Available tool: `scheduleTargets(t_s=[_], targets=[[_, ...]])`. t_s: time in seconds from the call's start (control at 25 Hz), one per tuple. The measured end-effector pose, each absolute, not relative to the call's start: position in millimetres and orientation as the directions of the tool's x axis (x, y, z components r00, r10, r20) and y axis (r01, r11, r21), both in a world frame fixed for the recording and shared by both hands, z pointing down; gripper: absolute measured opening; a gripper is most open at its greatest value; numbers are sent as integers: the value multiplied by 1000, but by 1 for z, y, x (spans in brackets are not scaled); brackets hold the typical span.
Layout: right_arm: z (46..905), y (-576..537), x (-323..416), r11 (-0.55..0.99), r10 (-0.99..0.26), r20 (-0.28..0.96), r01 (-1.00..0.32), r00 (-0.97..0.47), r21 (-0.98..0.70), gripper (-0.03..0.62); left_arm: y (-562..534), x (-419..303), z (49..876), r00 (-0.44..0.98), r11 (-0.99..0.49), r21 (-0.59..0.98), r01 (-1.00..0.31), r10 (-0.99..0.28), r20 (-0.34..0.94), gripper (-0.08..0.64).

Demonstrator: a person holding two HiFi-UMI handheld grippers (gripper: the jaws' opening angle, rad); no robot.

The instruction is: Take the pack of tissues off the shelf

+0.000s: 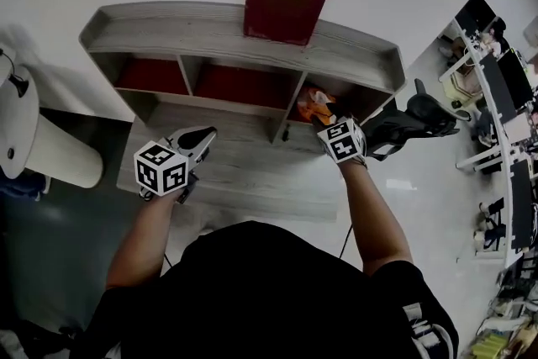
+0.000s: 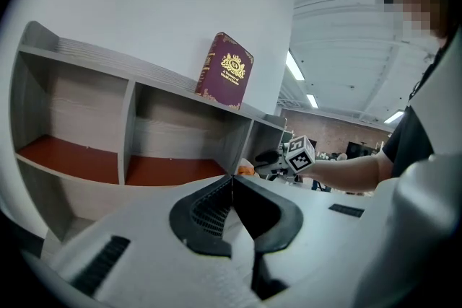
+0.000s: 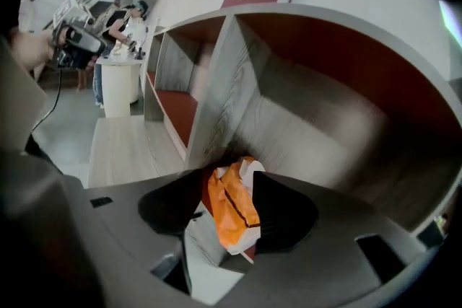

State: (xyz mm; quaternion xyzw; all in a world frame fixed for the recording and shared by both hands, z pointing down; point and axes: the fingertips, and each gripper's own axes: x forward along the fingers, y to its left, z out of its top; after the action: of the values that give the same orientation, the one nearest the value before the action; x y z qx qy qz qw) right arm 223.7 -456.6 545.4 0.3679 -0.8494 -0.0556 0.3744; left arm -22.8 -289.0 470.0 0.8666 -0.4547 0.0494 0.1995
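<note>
The shelf (image 1: pixel 168 25) stood against the wall. The left gripper (image 2: pixel 232 182) hung clear of it, jaws together. The right gripper (image 1: pixel 322 121), jaws apart, straddled the pack of tissues (image 3: pixel 232 207) in the right-hand compartment, positioned for clamping.

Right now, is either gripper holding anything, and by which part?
Nothing held yet. Left gripper shut, empty. Right gripper open, jaws either side of the orange tissue pack on the shelf, not clamped.
</note>
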Motion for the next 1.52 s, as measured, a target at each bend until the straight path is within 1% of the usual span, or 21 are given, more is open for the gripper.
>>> scheduleTargets(t_s=[0.16,0.4,0.48,0.64,0.76,0.88,1.12,1.52], targets=[[566,-471,219,745,-658,649,-459,-383,484,225,-281,-31,476,555,-472,312,-824,-782,283,18],[592,-490,219,769,-634,707,-350,-314,535,224,-270,-53,478,500,-414,312,-855,-817,287,18],[599,-492,218,776,-626,719,-329,-302,538,202,-266,-58,478,488,-399,316,-861,-824,289,18],[607,-494,219,770,-634,727,-301,-263,562,122,-259,-66,479,475,-381,324,-866,-829,295,18],[607,-492,217,768,-636,729,-305,-255,563,64,-258,-68,480,477,-381,326,-865,-827,297,18],[608,-488,220,763,-639,730,-319,-243,562,37,-256,-69,480,484,-389,326,-862,-824,295,18],[597,-483,229,742,-661,713,-351,-235,572,28,-262,-69,478,511,-420,325,-847,-810,286,18],[554,-450,251,677,-717,659,-450,-226,582,25,-275,-58,467,599,-519,314,-795,-755,268,18]])
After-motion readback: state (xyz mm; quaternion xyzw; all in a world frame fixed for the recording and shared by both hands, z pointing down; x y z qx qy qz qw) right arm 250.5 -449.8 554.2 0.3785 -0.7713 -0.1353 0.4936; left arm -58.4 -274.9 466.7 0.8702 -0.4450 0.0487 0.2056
